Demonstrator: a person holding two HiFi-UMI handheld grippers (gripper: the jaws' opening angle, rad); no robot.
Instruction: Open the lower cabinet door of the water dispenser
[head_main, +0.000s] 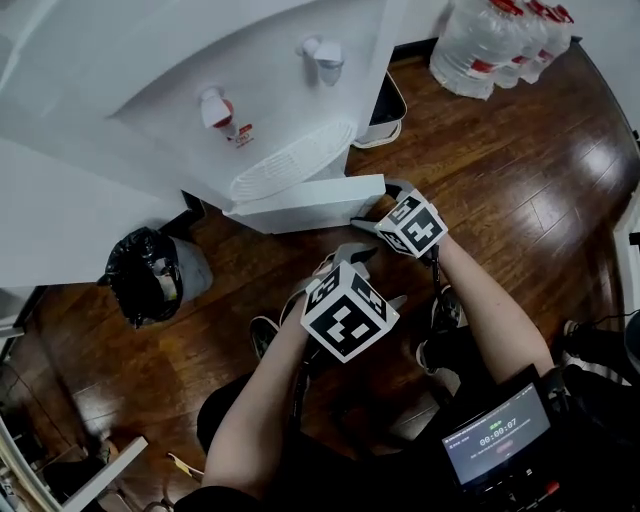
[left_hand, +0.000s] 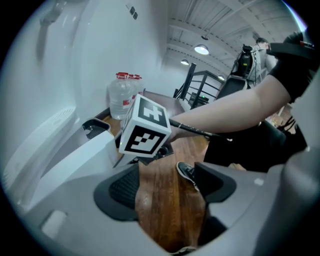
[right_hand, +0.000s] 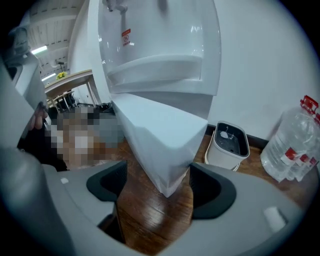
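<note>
Cabinet door at the foot of the white water dispenser appears to stand partly swung out from the body, its free edge pointing toward the person.

The right gripper sits at that edge. In the right gripper view its tongs are spread wide, with the door's lower corner between them, close to the right-hand pad and clear of the other. The left gripper hovers just beside it, also spread wide, with only the wooden floor and a shoe showing through the gap.

The opening looks under way but not finished. The likely next move is to close on the edge, or hook it, and swing it out along the hinge's arc — a straight pull could slip off the smooth panel.

A small white bin stands just right of the dispenser, water bottles are well beyond it, and a black rubbish bag is at the left. The bin looks nearest the swing, though whether the door would reach it cannot be told.
</note>
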